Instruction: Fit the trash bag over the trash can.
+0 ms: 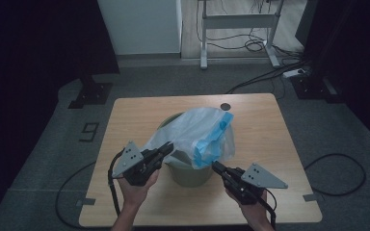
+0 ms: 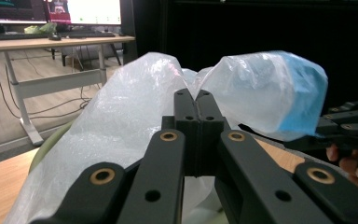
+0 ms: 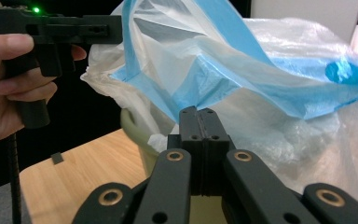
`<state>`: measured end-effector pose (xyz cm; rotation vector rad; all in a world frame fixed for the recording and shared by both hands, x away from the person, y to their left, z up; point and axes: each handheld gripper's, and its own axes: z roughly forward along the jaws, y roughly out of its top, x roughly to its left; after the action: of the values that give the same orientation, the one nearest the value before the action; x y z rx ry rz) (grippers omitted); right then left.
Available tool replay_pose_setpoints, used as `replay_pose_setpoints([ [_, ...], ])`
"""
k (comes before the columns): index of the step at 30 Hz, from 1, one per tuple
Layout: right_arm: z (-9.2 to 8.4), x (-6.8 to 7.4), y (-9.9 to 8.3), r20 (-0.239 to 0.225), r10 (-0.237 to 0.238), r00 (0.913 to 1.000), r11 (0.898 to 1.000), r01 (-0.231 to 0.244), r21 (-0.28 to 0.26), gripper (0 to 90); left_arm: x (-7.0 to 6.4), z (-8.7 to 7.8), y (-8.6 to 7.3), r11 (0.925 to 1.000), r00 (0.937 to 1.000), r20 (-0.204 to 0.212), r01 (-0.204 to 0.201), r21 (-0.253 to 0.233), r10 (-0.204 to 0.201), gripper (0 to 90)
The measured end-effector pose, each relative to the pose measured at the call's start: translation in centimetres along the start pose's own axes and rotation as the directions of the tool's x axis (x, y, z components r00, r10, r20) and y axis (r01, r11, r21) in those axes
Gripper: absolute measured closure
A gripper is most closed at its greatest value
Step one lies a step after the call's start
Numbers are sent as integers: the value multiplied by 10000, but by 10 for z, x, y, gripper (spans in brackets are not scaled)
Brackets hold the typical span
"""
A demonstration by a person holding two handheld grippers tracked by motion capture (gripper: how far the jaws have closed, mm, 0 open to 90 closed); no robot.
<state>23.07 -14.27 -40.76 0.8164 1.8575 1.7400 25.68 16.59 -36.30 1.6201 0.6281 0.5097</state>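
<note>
Two hand-held grippers work at a plastic bag on a wooden table (image 1: 125,202), seen from above and from each gripper's own camera.

Nearest the viewer, the person's forearms enter from the bottom edge of the high view. The left gripper (image 1: 166,149) sits in the left hand (image 1: 136,188), angled up and to the right. Its jaws are pressed fully together, and their tips pinch the near left edge of the bag (image 1: 195,132); in the left gripper view the closed jaws meet right against the crinkled clear film. The right gripper (image 1: 217,167) is held in the right hand (image 1: 253,208) and points up and to the left. Its jaws are also fully closed, with the bag's lower right edge caught at their tips, just where the film meets the bin's rim.

Between and just beyond the grippers stands a small olive green bin (image 1: 191,174), near the middle of the table. The bag is translucent white with a blue band and a blue round mark, and it billows up over the bin's mouth, draped partly inside it.

Farther off, a dark round hole (image 1: 226,106) marks the table's far edge. Beyond the table lie grey carpet (image 1: 318,125), black cables (image 1: 260,79) and the white legs of a desk (image 1: 238,21).
</note>
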Motion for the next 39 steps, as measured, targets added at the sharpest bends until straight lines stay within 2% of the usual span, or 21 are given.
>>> replay_pose_setpoints([
  [2, -2, 0, 0, -118, 92, 9999, 10000, -93, -27, 864, -4, -6, -3, 9999, 9999, -74, -107, -87, 107, 898],
  [3, -7, 0, 0, -97, 169, 9998, 9998, -170, -103, 788, -6, -15, -7, 9998, 9999, -85, -122, -170, 120, 898],
  [6, -14, -1, 1, -60, 209, 9998, 9995, -210, -216, 750, -6, -22, -11, 9997, 9998, -168, -112, -227, 108, 898],
  [7, -20, -5, 3, 147, 198, 9997, 9994, -194, -293, 709, -6, -25, -13, 9996, 9998, -173, -38, -294, 33, 897],
  [8, -20, -5, 3, 147, 198, 9997, 9994, -194, -293, 709, -6, -28, -15, 9994, 9999, -159, 20, -343, -26, 897],
  [9, -22, -10, 6, 399, 239, 9989, 9992, -226, -330, 682, -6, -31, -17, 9993, 9998, -203, 56, -380, -64, 897],
  [11, -22, -13, 7, 482, 309, 9984, 9990, -293, -324, 665, -5, -37, -20, 9984, 9994, -225, 247, -512, -258, 898],
  [17, -10, -31, 11, 785, 718, 9943, 9974, -716, -49, 591, -2, -45, -28, 9968, 9982, -224, 534, -589, -548, 897],
  [25, 8, -49, 14, 1041, 1240, 9868, 9920, -1256, 90, 560, 3, -51, -36, 9953, 9966, -217, 784, -576, -798, 897],
  [32, 21, -48, 18, 782, 1328, 9881, 9906, -1350, 240, 532, 10, -59, -43, 9919, 9933, -298, 1099, -638, -1120, 897],
  [39, 32, -46, 17, 608, 1587, 9854, 9863, -1611, 366, 514, 18, -66, -50, 9857, 9876, -352, 1502, -767, -1532, 897],
])
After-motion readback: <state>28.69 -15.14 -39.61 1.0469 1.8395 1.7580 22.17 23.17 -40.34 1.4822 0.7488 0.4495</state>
